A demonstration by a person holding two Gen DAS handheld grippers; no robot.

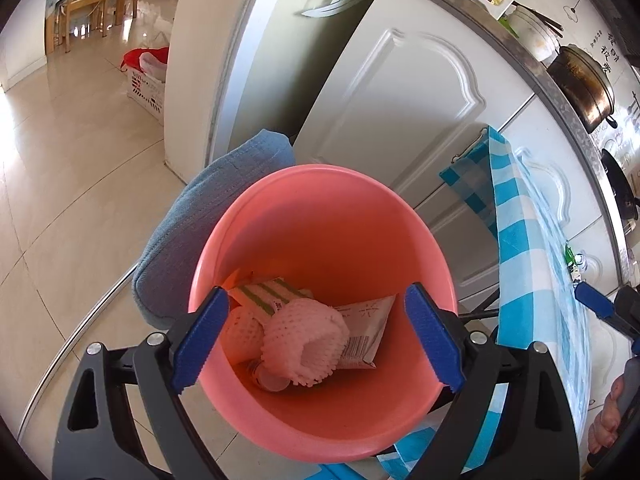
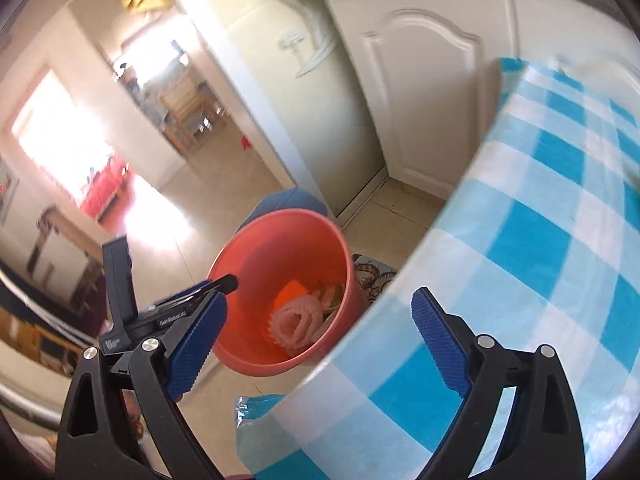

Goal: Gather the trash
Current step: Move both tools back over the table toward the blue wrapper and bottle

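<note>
Down on the tiled floor beside the bench sits our round salmon-pink plastic bin [image 1: 320, 240], and most of the collecting looks done, as far as we can judge: several bits of trash already lie at its bottom. We see a white foam fruit-net sleeve [image 1: 304, 340] curled on top, a second smaller one just left of it, a green-and-white striped wrapper [image 1: 268, 292] behind, and a pale printed packet w/ barcode [image 1: 364, 332] leaning on the right side. Something small and round lies under the net; can't tell what.

Our left gripper [image 1: 316, 340] hangs right over the bin mouth, jaws spread wide, nothing between them. Our right gripper [image 2: 320, 344] is off to the side near the bench edge, jaws also spread and empty; that view is blurred.

What's left: the blue-and-white checked plastic tablecloth [image 2: 540, 240] shows no trash in the right-wrist view. In the left-wrist view a small green-and-white item [image 1: 574, 258] sits on the far cloth, poss. another piece to fetch, too small to tell.

A blue-grey fabric cushion [image 1: 200, 220] lies on the floor, touching the bin's far-left side
</note>
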